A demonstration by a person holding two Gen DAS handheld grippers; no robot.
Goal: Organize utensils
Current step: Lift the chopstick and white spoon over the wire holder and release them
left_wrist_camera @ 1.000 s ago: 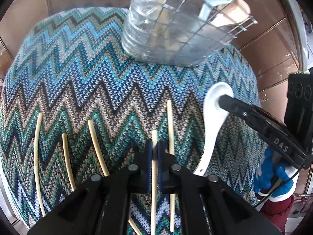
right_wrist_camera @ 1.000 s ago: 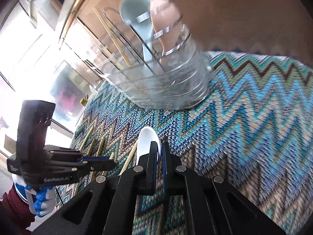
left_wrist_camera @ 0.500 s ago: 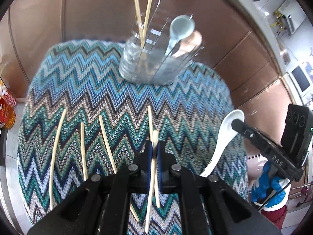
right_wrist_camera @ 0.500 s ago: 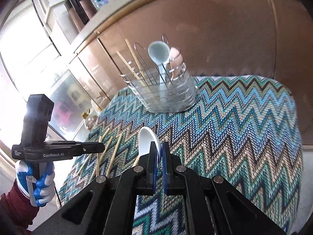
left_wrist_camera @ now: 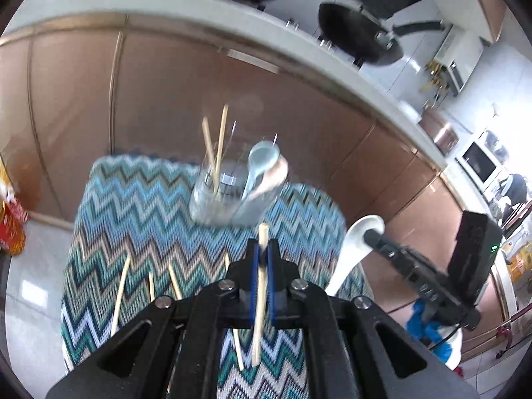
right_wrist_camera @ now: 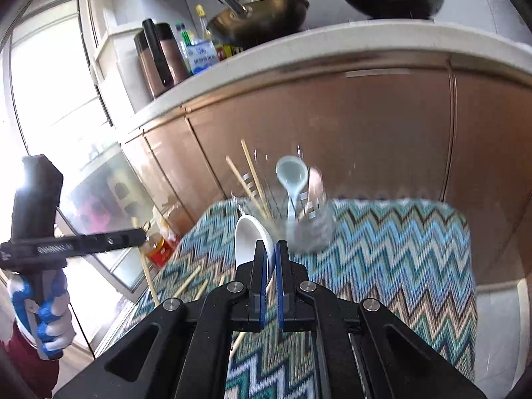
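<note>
My left gripper [left_wrist_camera: 262,249] is shut on a pale chopstick [left_wrist_camera: 260,286] and holds it well above the zigzag cloth. My right gripper [right_wrist_camera: 272,253] is shut on a white ceramic spoon [right_wrist_camera: 251,239], also lifted; the spoon shows in the left wrist view [left_wrist_camera: 353,249] with the right gripper [left_wrist_camera: 374,234] on it. The clear wire utensil holder [left_wrist_camera: 229,199] stands at the far end of the cloth, holding two chopsticks, a light blue spoon and a pinkish spoon. It also shows in the right wrist view [right_wrist_camera: 299,219]. Several chopsticks [left_wrist_camera: 120,294] lie on the cloth.
The zigzag cloth [left_wrist_camera: 133,206] covers a small table in front of brown cabinets [left_wrist_camera: 83,99]. Red and yellow bottles [left_wrist_camera: 11,229] stand on the floor at left. Pans and bottles sit on the counter [right_wrist_camera: 299,53] above.
Both grippers have risen and pulled back from the table with the chopstick and the white spoon; the holder now looks farther away and the counter has come into view.
</note>
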